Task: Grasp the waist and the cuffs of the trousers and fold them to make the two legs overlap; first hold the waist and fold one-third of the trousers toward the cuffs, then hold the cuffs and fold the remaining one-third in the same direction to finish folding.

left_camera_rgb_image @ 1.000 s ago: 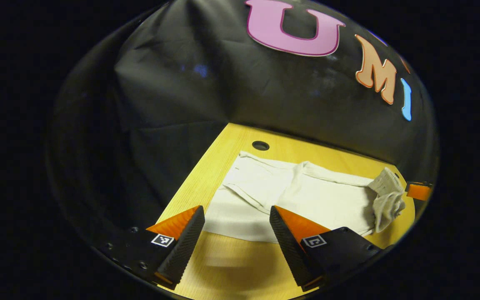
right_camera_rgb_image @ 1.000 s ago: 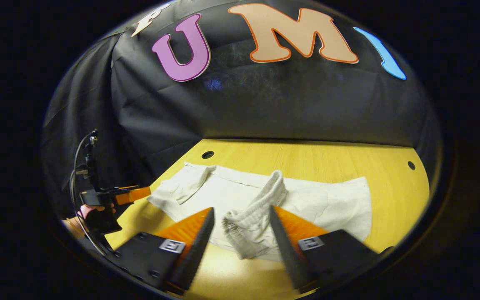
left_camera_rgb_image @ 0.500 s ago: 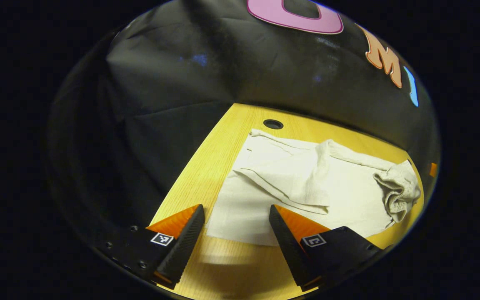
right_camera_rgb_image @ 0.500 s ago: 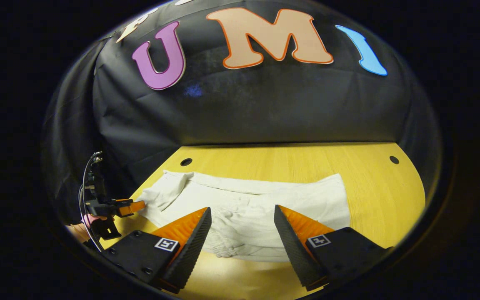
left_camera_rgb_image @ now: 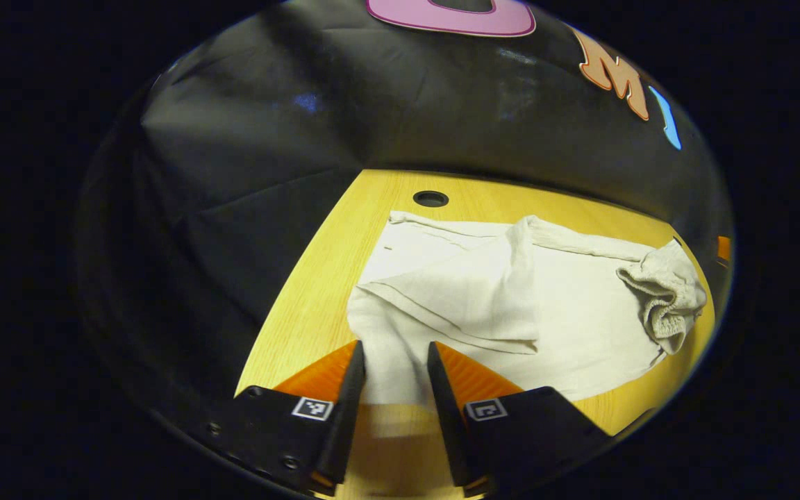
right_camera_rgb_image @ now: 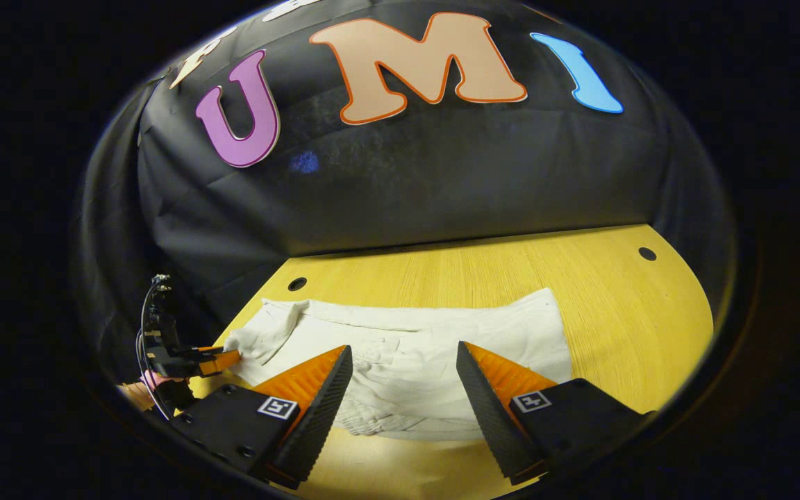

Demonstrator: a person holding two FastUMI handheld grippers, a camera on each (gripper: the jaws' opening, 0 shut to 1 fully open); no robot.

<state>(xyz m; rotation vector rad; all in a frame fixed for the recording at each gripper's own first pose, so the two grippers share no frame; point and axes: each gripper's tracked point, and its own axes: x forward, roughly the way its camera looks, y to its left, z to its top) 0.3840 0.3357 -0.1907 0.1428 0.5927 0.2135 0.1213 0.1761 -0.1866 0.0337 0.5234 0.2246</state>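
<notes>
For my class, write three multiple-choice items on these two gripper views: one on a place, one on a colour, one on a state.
1. Where do the off-white cloth trousers lie?
A. on the yellow wooden table
B. on a chair
C. on the floor

2. What colour is the trousers' gathered waistband?
A. blue
B. off-white
C. red

3. How do the right gripper jaws stand?
A. pressed on a cuff
B. wide apart above the cloth
C. clamped on the table edge

Key: 1 A, the cloth is spread flat on the tabletop. 2 B, the bunched waistband matches the rest of the cloth. 3 B, a broad gap shows between its fingers, with cloth seen through it.
</notes>
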